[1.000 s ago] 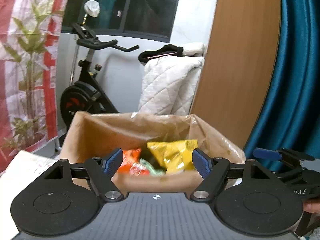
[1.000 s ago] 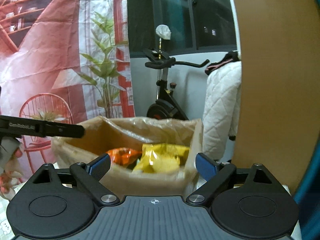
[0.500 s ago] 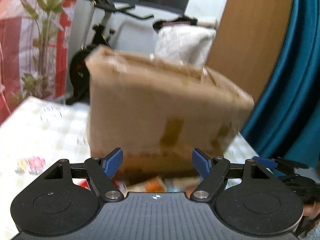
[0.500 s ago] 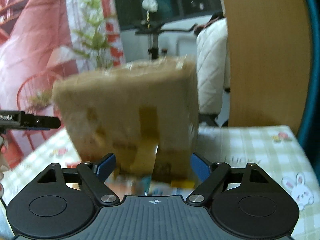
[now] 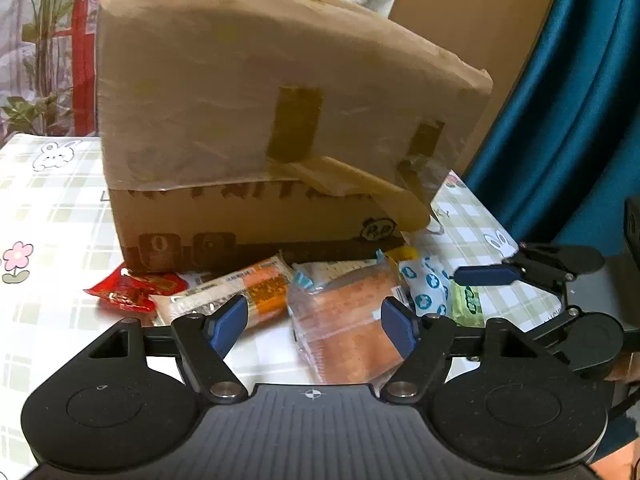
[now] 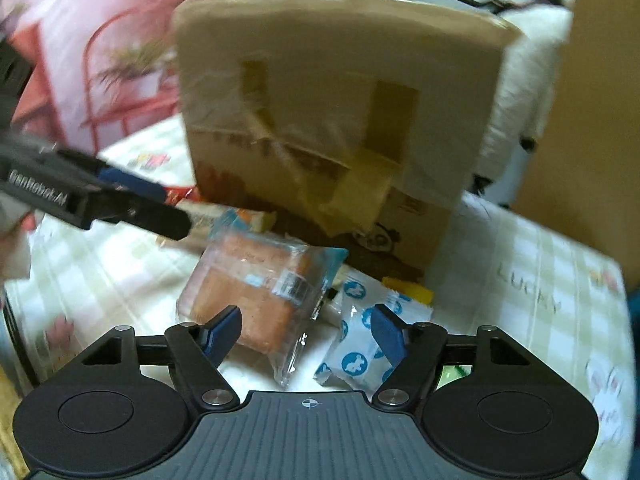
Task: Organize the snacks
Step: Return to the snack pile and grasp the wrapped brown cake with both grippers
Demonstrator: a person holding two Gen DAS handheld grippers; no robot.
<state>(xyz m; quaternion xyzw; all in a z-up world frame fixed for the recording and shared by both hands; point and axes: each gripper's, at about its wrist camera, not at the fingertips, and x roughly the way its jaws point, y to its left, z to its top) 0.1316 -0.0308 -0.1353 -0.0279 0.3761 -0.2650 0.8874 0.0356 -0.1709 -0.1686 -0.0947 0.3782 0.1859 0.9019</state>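
Observation:
A taped cardboard box (image 5: 256, 120) stands on the checked tablecloth, and it also shows in the right wrist view (image 6: 332, 120). Snack packets lie in front of it: a clear-wrapped orange cake (image 5: 348, 320), also in the right wrist view (image 6: 256, 300), a long orange-and-white bar (image 5: 240, 292), a red packet (image 5: 128, 288), a white packet with blue dots (image 6: 360, 352) and a green packet (image 5: 466, 304). My left gripper (image 5: 312, 326) is open and empty just above the cake. My right gripper (image 6: 306, 334) is open and empty over the cake and the dotted packet.
The checked tablecloth (image 5: 52, 200) spreads left and right of the box. A blue curtain (image 5: 560, 100) and a wooden panel (image 5: 472, 8) stand behind on the right. A red-and-white banner with plants (image 6: 80, 60) hangs at the back left.
Both grippers dropped from above the box opening down to table level in front of it. The box interior is out of sight; the packets on the table now show.

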